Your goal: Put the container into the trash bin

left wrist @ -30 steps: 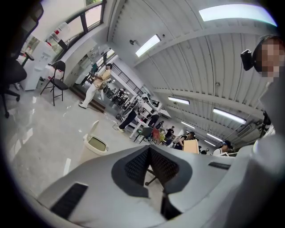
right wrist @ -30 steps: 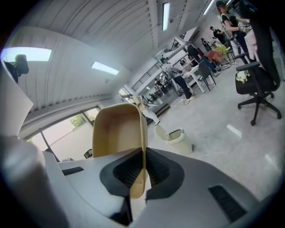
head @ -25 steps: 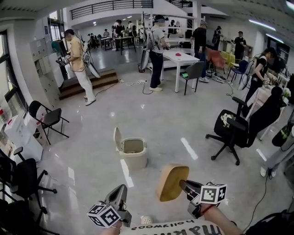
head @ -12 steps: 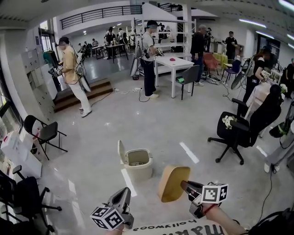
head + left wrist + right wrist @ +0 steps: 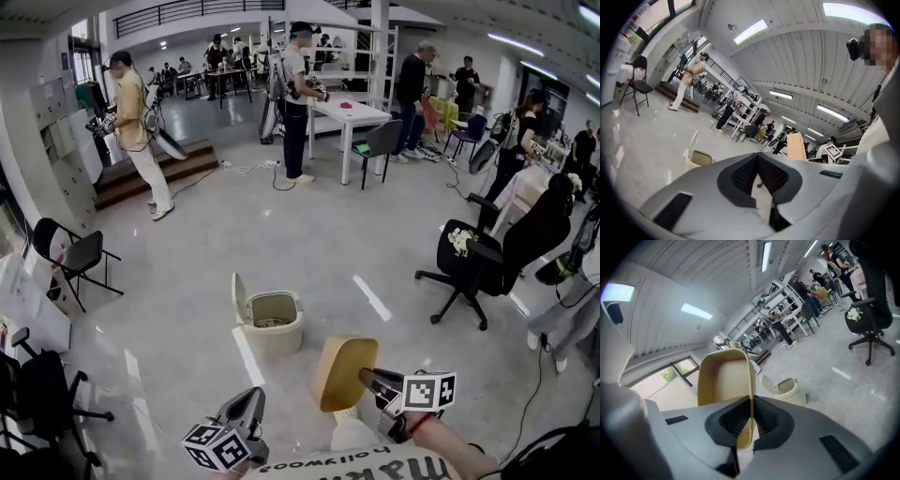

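My right gripper (image 5: 367, 376) is clamped on 1 wall of the tan container (image 5: 343, 373), with the thin rim pinched between both pads. The container is up in the air on edge, near the trash bin (image 5: 272, 323) but short of it, on my side. The bin lid stands open. My left gripper (image 5: 251, 401) is closed on nothing, held low at left.

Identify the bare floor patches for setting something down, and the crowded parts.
Bare floor lies between the trash bin and the black office chair, and between that bin and the folding chair. It is crowded round the white table, where people stand.
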